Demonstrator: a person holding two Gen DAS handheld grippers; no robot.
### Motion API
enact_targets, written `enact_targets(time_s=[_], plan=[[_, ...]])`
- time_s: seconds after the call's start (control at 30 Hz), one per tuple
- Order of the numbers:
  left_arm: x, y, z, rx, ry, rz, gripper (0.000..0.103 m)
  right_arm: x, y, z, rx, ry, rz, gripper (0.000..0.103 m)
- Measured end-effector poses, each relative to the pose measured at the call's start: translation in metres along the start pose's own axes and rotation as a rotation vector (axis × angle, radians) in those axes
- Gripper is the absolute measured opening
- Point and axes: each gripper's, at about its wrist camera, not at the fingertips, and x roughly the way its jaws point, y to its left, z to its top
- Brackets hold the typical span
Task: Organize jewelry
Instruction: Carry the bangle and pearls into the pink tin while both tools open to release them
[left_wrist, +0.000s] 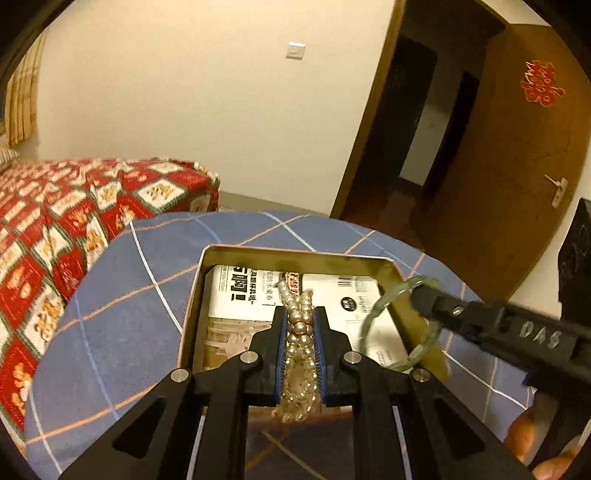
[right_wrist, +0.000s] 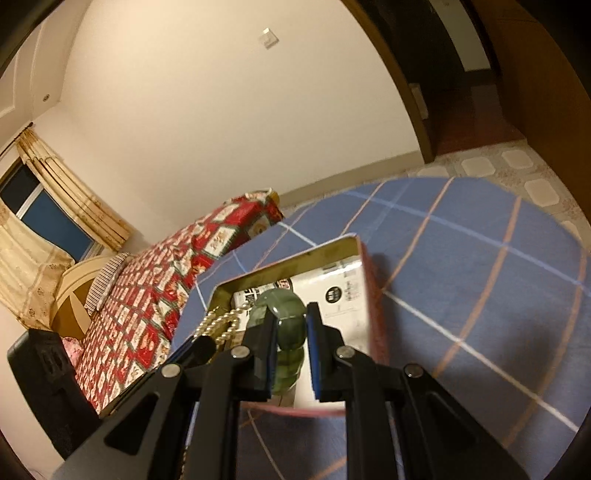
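Left gripper (left_wrist: 300, 345) clamped on pearl necklace (left_wrist: 301, 334), lower centre, over open tin box (left_wrist: 295, 254). Right gripper (right_wrist: 291, 343) pinched jade bangle (right_wrist: 286, 319) above same box, likely for drop-in.

Pearl strand (left_wrist: 300, 334) doubled, pinched over open tin (left_wrist: 402, 284); green bangle (right_wrist: 290, 325) clamped above it w/ paper packets inside.
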Motion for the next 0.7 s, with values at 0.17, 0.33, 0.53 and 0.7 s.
enact_targets(time_s=[0.17, 0.33, 0.53, 0.7], plan=[[0.016, 0.007, 0.001, -0.028, 0.032, 0.011, 0.013, 0.025, 0.0, -0.006, -0.027, 0.045, -0.038, 0.017], [0.033, 0.011, -0.001, -0.064, 0.084, 0.026, 0.013, 0.031, -0.003, -0.007, -0.063, 0.051, -0.084, 0.018], [0.039, 0.014, -0.002, -0.083, 0.096, 0.061, 0.013, 0.029, -0.002, -0.007, -0.115, 0.03, -0.128, 0.021], [0.037, 0.014, 0.002, -0.106, 0.106, 0.07, 0.02, 0.03, 0.0, -0.004, -0.103, 0.018, -0.089, 0.044]])
